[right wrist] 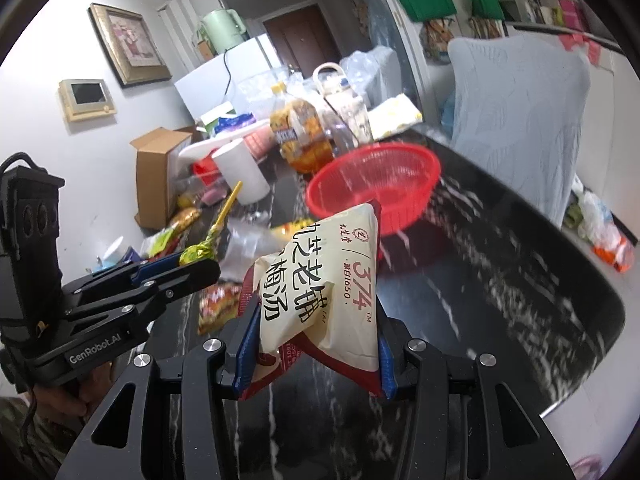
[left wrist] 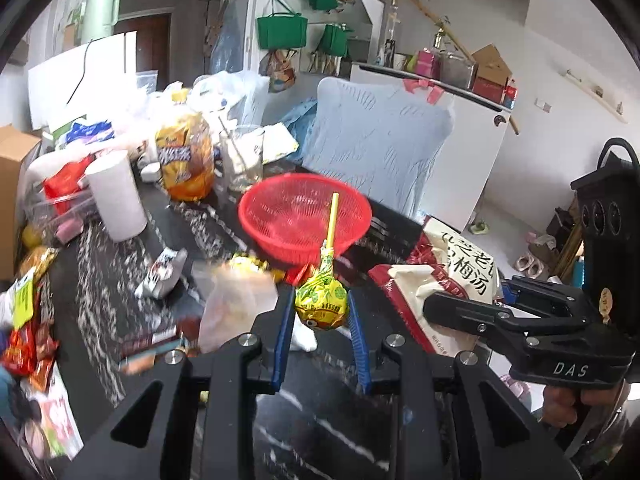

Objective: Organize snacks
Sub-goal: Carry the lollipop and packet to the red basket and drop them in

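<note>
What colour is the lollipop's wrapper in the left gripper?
Yellow with green print, on the lollipop; clearest in the left wrist view.

A lived-in home, by the look of a dining corner; a dark marble-patterned table [right wrist: 500, 264] crowded with snack packets, a red plastic basket [left wrist: 280, 216], a paper towel roll [left wrist: 116, 196] and a big bottle of oil [left wrist: 186, 156]; a chair with a pale blue cover [right wrist: 520, 120] at its far edge; a framed picture [right wrist: 128, 44] and an intercom panel [right wrist: 86, 98] on the white wall; green shopping bags [left wrist: 282, 30] hung on hooks; a brown front door [right wrist: 304, 36] behind; a white fridge [left wrist: 436, 140] topped with boxes.
</note>
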`<state>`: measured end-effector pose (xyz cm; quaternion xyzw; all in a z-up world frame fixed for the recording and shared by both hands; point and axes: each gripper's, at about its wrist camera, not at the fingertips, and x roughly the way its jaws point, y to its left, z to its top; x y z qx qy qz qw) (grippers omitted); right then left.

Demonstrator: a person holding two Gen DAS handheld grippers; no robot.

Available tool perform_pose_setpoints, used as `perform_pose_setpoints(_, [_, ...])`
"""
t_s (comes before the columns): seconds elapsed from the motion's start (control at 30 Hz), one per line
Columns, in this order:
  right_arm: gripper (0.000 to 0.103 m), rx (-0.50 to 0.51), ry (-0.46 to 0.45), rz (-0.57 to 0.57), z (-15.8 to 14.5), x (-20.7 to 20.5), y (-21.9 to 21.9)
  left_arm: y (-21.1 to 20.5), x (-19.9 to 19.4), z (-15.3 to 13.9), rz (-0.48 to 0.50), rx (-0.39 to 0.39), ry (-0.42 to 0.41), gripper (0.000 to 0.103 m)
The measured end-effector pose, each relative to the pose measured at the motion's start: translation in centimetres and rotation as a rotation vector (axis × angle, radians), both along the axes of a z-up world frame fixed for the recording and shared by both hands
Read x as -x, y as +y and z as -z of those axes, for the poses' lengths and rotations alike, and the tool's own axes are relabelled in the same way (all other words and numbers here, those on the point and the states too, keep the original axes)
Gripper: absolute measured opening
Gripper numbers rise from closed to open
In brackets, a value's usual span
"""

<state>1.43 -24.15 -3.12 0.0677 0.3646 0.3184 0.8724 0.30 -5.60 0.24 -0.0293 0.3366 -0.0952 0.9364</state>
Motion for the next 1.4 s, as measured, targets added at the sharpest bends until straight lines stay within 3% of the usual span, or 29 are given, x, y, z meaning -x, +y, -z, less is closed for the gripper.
perform_pose_setpoints(0.3, [0.047,-0.008,-0.074,-0.009,-3.2,-3.5,0.8,0.0,-4.5,-2.3,0.025,0.003,-0.050,0.026])
perform_pose_setpoints(0.63, [0.047,0.001,-0.110,0.006,-4.6,-8.0,1.0,0.1,-9.1,-3.4,0.032,-0.036,-0.087,0.026])
perform_pose_setpoints(1.03, [0.047,0.028,-0.127,0.022,-4.2,-13.1,1.4,0.5,-14.5,-1.9,0.018,-0.038,-0.041,0.026])
perform_pose_setpoints(1.4, [0.047,0.065,-0.094,-0.001,-2.2,-17.5,2.6,1.2,-18.9,1.0,-0.008,-0.040,0.082,0.026])
